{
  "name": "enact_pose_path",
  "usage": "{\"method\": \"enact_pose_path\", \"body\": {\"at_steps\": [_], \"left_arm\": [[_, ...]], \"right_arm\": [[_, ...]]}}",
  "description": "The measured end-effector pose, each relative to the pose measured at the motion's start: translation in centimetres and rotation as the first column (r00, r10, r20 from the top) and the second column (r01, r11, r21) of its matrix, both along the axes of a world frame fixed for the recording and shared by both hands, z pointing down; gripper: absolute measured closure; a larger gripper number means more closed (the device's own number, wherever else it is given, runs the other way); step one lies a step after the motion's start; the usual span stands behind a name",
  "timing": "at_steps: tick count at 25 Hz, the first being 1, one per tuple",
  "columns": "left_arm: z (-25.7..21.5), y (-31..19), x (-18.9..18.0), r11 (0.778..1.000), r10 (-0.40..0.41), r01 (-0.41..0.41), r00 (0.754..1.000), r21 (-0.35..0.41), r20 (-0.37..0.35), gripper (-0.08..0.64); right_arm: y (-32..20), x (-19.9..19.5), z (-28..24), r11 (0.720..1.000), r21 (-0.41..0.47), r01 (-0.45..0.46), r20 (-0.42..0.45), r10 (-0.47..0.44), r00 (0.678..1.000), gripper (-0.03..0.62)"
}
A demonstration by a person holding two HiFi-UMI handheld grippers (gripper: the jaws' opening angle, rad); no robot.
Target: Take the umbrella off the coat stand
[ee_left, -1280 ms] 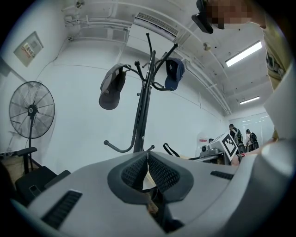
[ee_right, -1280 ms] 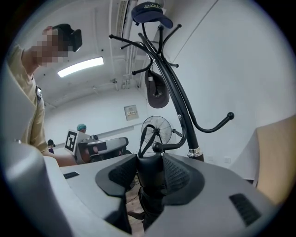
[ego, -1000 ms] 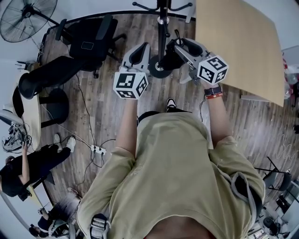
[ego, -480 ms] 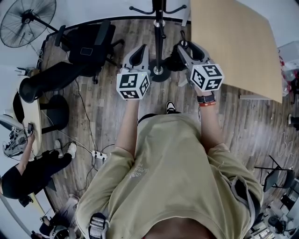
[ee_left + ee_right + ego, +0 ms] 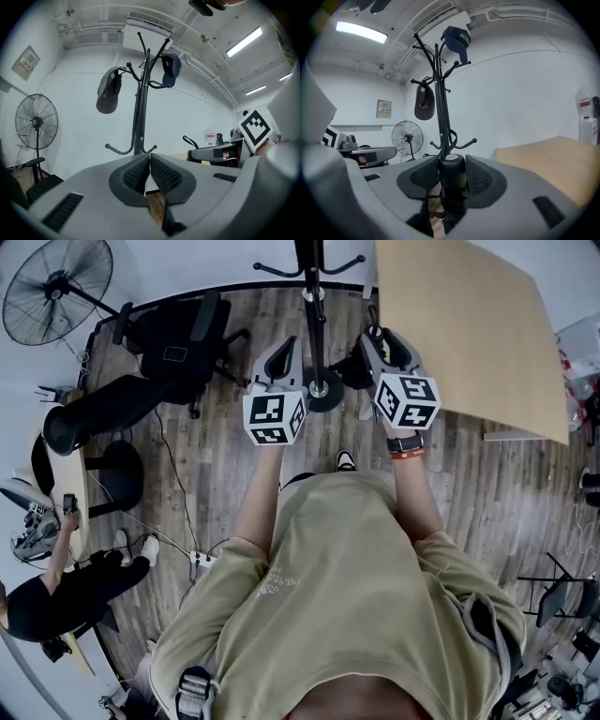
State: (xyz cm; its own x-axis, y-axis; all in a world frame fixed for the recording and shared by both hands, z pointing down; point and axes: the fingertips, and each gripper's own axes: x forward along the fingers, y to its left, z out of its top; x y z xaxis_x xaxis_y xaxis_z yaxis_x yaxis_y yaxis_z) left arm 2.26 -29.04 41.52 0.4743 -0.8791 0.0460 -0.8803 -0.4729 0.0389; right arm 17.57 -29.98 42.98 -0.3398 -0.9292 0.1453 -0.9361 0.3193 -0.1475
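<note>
i'm clamping my right gripper (image 5: 452,171) jaws on the umbrella (image 5: 452,190) handle, just before the coat stand (image 5: 440,93); my left gripper (image 5: 149,176) jaws are sitting closed, empty.

Umbrella handle (image 5: 452,177) between the fingers (image 5: 482,177)

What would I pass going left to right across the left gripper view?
Black standing fan with a round wire cage → dark grey cap → black metal coat stand pole → navy blue cap → black-and-white square-marker cube.
</note>
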Motion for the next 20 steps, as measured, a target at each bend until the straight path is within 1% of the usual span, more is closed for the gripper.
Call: {"method": "enact_pose_path", "body": {"at_steps": [4,9,14,17,20], "left_arm": [[-0.2,-0.1,0.2,1.0,0.005,-0.006,1.0,0.007,0.011,0.535],[-0.1,0.0,0.6,1.0,0.009,-0.009,1.0,0.002,0.011,0.535],[0.0,0.1,1.1,1.0,0.015,-0.015,1.0,-0.001,0.016,0.535],[0.1,0.2,0.9,1.0,0.006,-0.006,1.0,0.005,0.02,0.535],[-0.1,0.2,0.3,1.0,-0.008,0.008,1.0,0.019,0.022,0.535]], "right_arm": [[0.0,0.3,0.8,1.0,-0.014,0.002,0.002,-0.002,1.0,0.402],[0.2,0.6,0.8,1.0,-0.021,0.017,0.04,-0.016,0.999,0.402],[0.2,0.0,0.6,0.999,-0.023,0.044,0.064,-0.043,0.997,0.401],[0.1,-0.4,0.8,0.998,-0.025,0.056,0.078,-0.054,0.995,0.402],[0.0,-0.8,1.0,0.997,-0.026,0.067,0.07,-0.065,0.995,0.402]]}}
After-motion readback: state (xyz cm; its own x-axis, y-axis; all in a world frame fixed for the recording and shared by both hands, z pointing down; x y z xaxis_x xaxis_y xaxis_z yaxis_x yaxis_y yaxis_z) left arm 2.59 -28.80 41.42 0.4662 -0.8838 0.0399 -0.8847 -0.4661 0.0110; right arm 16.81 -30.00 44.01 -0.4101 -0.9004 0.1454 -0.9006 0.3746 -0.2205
